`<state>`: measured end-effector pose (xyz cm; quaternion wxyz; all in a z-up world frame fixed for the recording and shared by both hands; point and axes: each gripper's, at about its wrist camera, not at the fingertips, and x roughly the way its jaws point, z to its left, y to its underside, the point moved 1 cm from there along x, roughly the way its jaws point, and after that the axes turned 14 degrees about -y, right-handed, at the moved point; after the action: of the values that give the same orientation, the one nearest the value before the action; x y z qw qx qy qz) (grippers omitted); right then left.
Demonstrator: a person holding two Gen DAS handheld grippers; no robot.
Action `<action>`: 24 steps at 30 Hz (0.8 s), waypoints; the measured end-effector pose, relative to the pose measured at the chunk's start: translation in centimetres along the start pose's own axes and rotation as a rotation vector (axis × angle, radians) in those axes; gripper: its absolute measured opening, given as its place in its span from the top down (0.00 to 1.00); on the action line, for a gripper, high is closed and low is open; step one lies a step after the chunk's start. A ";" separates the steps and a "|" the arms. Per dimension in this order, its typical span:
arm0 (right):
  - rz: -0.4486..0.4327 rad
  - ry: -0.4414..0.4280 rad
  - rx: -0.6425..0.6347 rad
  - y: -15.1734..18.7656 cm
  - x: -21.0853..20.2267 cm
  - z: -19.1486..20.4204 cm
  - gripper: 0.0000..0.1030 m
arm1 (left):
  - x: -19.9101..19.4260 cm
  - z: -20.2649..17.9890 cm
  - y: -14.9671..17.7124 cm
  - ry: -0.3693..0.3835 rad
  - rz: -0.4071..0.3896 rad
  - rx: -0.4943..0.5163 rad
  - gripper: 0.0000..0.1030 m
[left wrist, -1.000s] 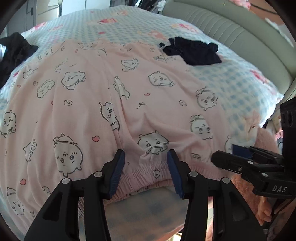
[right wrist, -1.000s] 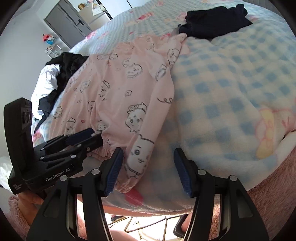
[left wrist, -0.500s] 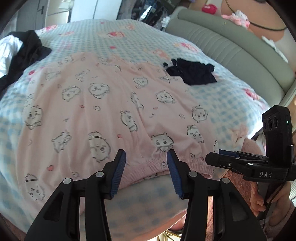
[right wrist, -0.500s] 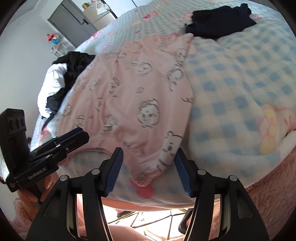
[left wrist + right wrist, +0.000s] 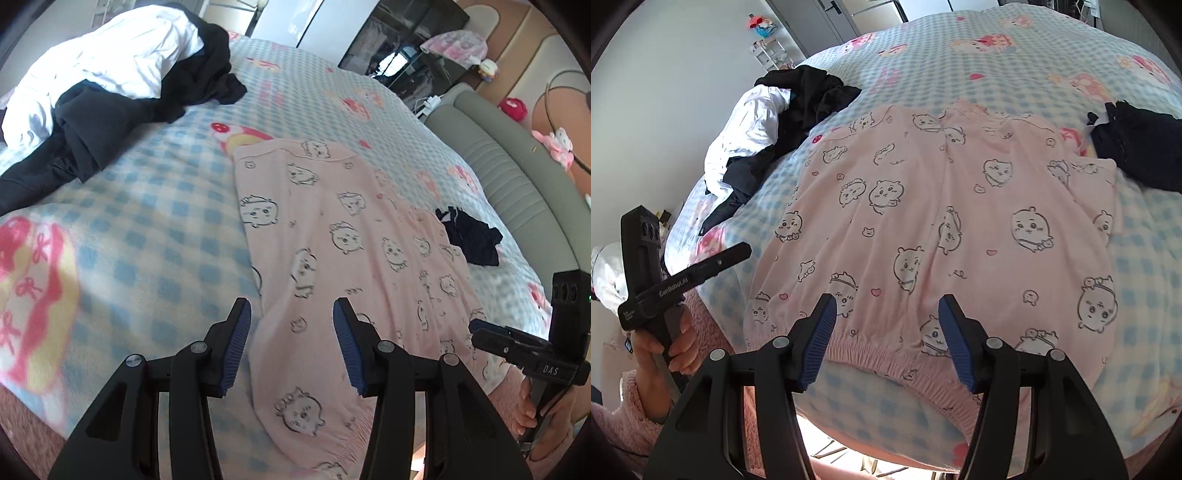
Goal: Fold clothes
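You are working over a bed covered by a blue checked blanket (image 5: 997,51) with pink cartoon prints. The pink pajama pants (image 5: 942,229), printed with small cartoon faces, are lying spread flat across the near part of the blanket, the elastic waistband (image 5: 886,354) running along the edge nearest you. A pile of black and white clothes (image 5: 110,81) is sitting well apart from the pants, toward the far left of the bed. A small dark garment (image 5: 471,240) is lying just beside the pants' far right corner.

You are holding the left gripper (image 5: 291,343) above the left edge of the pants; its jaws are standing apart with nothing pinched between the blue pads (image 5: 236,347). You are holding the right gripper (image 5: 886,336) above the waistband, near its middle; its jaws are likewise standing apart and gripping nothing. In the right wrist view, your hand (image 5: 670,343) is wrapping the left gripper's handle, with a pink fleece sleeve (image 5: 624,417) below it.
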<state>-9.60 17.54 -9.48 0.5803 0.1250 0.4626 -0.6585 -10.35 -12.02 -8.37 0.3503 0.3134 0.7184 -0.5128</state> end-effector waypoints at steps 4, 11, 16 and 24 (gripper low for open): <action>0.020 0.008 0.007 -0.9 2.2 -0.2 0.43 | 3.4 1.4 -2.7 -0.015 0.024 -0.056 0.53; 0.058 -0.006 0.051 -2.7 5.5 -1.8 0.43 | 8.9 2.1 -8.4 0.063 0.079 -0.123 0.50; 0.002 0.049 0.009 -10.5 4.9 -4.3 0.43 | 12.1 2.9 -12.7 0.076 0.077 -0.158 0.46; 0.056 0.136 -0.029 -20.8 13.7 -9.3 0.45 | 15.7 2.5 -13.0 0.203 0.074 -0.163 0.72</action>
<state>-35.35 13.54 -14.46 0.5674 0.1738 0.5066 -0.6255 -29.21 -16.64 -15.17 0.3188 0.3602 0.7775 -0.4051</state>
